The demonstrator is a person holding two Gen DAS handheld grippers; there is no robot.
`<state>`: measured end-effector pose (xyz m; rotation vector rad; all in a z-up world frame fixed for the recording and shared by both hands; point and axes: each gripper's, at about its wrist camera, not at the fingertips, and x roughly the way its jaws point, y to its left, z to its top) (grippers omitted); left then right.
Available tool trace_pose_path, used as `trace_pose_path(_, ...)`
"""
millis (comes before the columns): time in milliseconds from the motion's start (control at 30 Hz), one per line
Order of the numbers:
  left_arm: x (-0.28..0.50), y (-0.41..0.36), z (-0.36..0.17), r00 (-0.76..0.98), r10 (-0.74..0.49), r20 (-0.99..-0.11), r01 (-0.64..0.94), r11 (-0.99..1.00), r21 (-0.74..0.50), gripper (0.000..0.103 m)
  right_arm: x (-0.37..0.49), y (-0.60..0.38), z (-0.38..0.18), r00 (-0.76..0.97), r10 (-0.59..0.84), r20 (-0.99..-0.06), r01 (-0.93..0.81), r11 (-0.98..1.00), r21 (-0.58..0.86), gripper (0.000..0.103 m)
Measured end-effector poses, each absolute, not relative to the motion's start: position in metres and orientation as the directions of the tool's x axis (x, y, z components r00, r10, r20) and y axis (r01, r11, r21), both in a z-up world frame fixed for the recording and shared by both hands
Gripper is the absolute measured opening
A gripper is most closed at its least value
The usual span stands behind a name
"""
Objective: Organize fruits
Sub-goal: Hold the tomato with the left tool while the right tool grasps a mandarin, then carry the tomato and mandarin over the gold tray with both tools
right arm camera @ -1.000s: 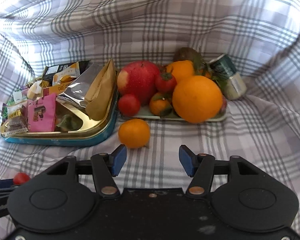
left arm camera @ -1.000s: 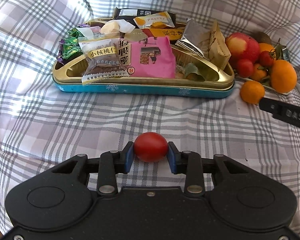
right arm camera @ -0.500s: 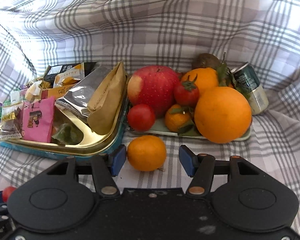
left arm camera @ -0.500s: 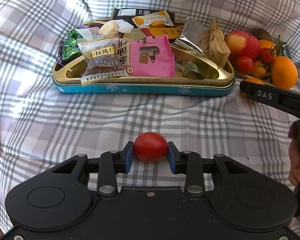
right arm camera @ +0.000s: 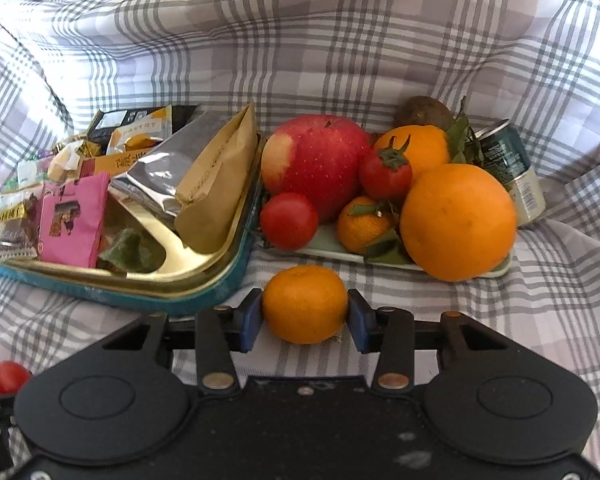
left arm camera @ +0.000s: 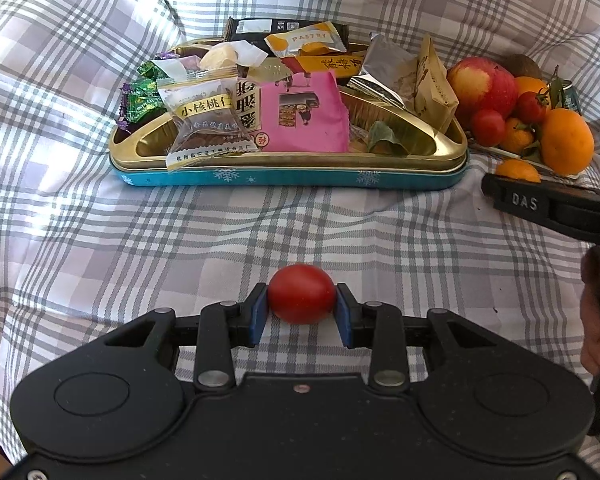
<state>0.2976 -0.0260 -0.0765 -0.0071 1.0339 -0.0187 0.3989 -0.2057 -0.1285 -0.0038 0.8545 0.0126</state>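
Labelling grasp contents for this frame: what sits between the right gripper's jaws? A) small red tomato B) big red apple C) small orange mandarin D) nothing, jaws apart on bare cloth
C: in the right wrist view the right gripper has its blue jaws against both sides of the small orange mandarin, just in front of the pale green fruit tray; the small red tomato is in the left gripper.

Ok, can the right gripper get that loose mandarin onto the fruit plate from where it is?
Probably yes. The right gripper already has the mandarin between its pads, and the plate lies just ahead, with a bare patch at its front edge beside the small tomato.
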Motion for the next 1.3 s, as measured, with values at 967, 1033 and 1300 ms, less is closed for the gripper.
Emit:
trace_pose_path(967, 0.131, -0.026, 0.014, 0.643, -0.069, -0.763, 0.122, 0.993, 0.013, 0.044, 0.159, -0.207, 0.004, 0.783, 0.161, -0.600, -0.062, 0.981, 0.182, 0.046)
trace_pose_path(1033, 0.117, -0.025, 0.013, 0.637, -0.070, -0.768, 0.124, 0.992, 0.012, 0.044, 0.138, -0.207, 0.009, 0.796, 0.176, -0.580, -0.069, 0.977, 0.202, 0.046)
trace_pose_path(1300, 0.071, -0.027, 0.010, 0.623, -0.071, -0.779, 0.141, 0.990, 0.022, 0.044, 0.069, -0.202, 0.014, 0.819, 0.204, -0.537, -0.114, 0.974, 0.198, 0.046)
